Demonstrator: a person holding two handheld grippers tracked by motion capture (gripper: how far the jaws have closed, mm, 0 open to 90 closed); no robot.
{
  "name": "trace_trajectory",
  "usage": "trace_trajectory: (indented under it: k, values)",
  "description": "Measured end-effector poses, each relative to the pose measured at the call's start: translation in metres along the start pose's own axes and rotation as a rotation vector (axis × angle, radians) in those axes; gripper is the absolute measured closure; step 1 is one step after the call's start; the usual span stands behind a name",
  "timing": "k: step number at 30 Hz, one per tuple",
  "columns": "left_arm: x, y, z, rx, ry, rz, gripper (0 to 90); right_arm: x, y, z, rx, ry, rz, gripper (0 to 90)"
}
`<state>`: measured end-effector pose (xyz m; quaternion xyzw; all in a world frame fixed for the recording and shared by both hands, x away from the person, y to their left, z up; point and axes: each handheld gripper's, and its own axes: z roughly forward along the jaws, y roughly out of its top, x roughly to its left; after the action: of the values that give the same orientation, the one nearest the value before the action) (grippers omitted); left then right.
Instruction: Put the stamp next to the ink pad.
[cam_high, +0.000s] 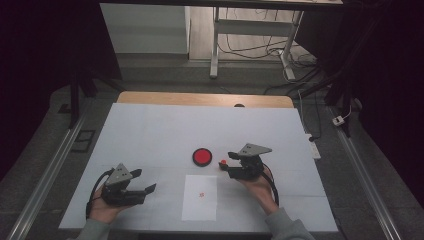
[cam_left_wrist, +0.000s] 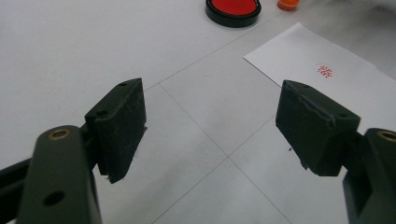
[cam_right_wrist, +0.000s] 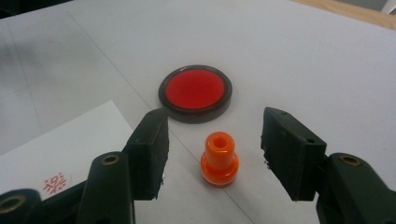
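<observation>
In the right gripper view the orange stamp (cam_right_wrist: 219, 158) stands upright at lower centre, between the wide-open, untouching jaws of the right gripper (cam_right_wrist: 212, 154), nearer than the idle, open left gripper (cam_high: 131, 187).

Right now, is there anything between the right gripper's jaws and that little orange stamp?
Nothing visible. The orange stamp stands upright on the table between the open jaws of the right gripper, gaps on both sides. The red ink pad lies beyond it, clear of the jaws.
</observation>
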<state>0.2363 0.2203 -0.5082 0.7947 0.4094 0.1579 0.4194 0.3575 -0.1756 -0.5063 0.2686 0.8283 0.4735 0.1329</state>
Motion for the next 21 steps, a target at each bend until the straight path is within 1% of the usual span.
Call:
trace_trajectory:
  k: [5, 8, 9, 11, 13, 15, 17, 21]
  values:
    - [0.002, -0.001, 0.0, 0.006, 0.004, -0.006, 24.5, 0.002, 0.0, -0.013, -0.004, 0.001, -0.016, 41.0]
    - [0.001, -0.001, -0.001, 0.003, 0.002, -0.008, 24.5, 0.003, -0.003, -0.027, -0.007, -0.019, -0.028, 41.0]
    - [0.001, 0.0, -0.001, 0.001, 0.001, -0.008, 24.5, 0.003, -0.004, -0.032, -0.008, -0.016, -0.03, 41.0]
    - [0.0, -0.001, -0.002, 0.0, 0.0, -0.008, 24.6, 0.003, -0.007, -0.043, -0.014, -0.026, -0.031, 40.9]
    - [-0.001, -0.001, -0.003, 0.0, -0.002, -0.003, 24.6, 0.003, -0.012, -0.053, -0.025, -0.028, -0.022, 40.9]
    - [-0.002, -0.001, -0.004, -0.003, -0.004, -0.002, 24.6, 0.002, -0.017, -0.064, -0.021, -0.043, -0.02, 40.9]
    - [-0.002, -0.001, -0.004, -0.002, -0.008, 0.0, 24.6, 0.002, -0.024, -0.075, -0.025, -0.051, -0.023, 40.9]
    - [-0.003, -0.001, -0.002, 0.008, -0.014, 0.0, 24.6, -0.002, -0.04, -0.096, -0.041, -0.076, -0.008, 40.9]
